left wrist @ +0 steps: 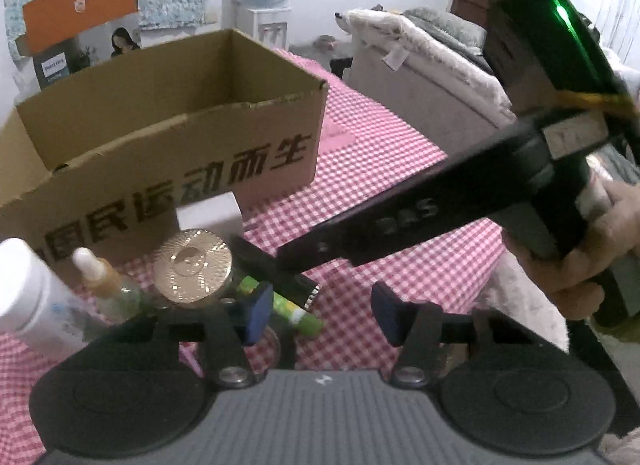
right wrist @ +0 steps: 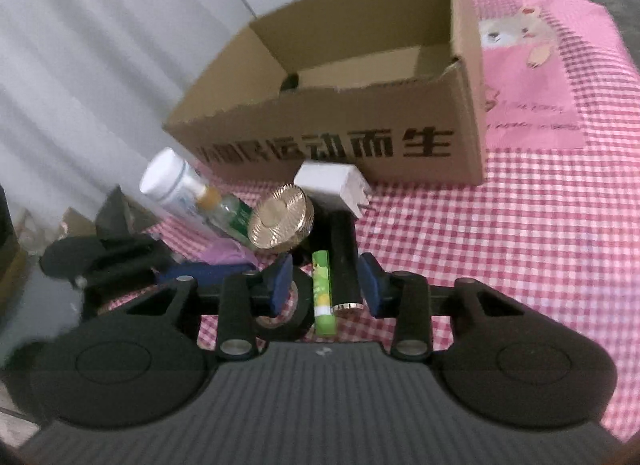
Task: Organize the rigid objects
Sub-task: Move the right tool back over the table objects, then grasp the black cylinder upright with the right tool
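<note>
Right claw (right wrist: 325,285) is spread wide around the black tube (right wrist: 343,261) and green stick (right wrist: 322,297), lined up for a pick, I reckon. Left claw (left wrist: 318,311) hangs released beside the pile. Ahead, the cardboard box (right wrist: 400,105) looks nearly empty; something dark sits in one corner.

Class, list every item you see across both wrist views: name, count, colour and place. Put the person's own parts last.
cardboard box: one, brown, open, on the cloth behind the pile
checked cloth: one, pink-white, under everything
white charger: one, before the box
gold lid: one, mid-pile
black tube: one, between the right claw's fingers
green tube: one, left of the black tube
white bottle: one, pile's left
tape roll: one, black, near edge
left claw: open
right claw: open
right hand: grips the handle
</note>
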`<state>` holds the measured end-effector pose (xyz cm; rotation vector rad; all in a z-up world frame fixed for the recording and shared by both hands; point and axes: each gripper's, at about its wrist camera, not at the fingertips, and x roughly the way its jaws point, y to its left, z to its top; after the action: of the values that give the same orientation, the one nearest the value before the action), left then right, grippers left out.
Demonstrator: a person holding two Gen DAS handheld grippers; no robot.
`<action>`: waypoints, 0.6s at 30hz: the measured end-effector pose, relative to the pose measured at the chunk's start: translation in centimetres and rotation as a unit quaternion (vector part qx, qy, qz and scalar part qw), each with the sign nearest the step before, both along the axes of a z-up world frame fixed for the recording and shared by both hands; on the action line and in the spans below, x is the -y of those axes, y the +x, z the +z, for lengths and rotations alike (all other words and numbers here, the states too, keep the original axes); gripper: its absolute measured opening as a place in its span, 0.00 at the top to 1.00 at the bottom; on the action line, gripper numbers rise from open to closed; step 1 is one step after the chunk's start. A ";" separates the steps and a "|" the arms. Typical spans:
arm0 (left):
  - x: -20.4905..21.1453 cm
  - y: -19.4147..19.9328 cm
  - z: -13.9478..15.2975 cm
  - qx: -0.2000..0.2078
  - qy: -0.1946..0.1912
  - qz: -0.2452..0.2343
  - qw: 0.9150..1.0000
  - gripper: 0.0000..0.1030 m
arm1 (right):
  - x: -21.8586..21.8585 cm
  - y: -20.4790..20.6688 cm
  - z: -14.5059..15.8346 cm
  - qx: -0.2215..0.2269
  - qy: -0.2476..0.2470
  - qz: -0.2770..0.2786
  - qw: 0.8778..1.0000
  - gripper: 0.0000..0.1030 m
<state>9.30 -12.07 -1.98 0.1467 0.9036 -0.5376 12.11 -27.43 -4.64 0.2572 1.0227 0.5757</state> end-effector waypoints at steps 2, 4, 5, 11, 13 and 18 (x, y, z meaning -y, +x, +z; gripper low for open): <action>0.2 0.3 -0.9 -0.011 -0.001 0.002 1.000 0.53 | -0.9 0.8 -0.7 -0.005 -0.016 0.011 1.000 0.71; 0.0 0.4 -1.4 -0.023 -0.002 -0.001 1.000 0.59 | -1.5 1.3 -1.2 -0.011 -0.028 0.017 0.999 0.73; 0.0 0.7 -1.7 -0.028 -0.001 -0.001 1.000 0.59 | -1.8 1.7 -1.6 -0.015 -0.031 0.022 0.999 0.74; -0.2 1.4 -2.2 -0.039 -0.004 -0.007 0.999 0.60 | -3.0 3.0 -3.2 -0.033 -0.046 0.033 0.998 0.79; -0.1 1.4 -2.1 -0.040 -0.003 -0.008 0.999 0.60 | -2.7 3.0 -3.3 -0.037 -0.041 0.031 0.998 0.80; 0.5 1.7 -2.1 -0.043 -0.004 -0.018 0.999 0.59 | -0.8 2.5 -3.2 -0.050 -0.032 0.002 0.998 0.80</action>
<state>10.97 -12.56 -4.04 0.1332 0.9848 -0.5838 14.56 -26.65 -7.82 0.2296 1.1375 0.5358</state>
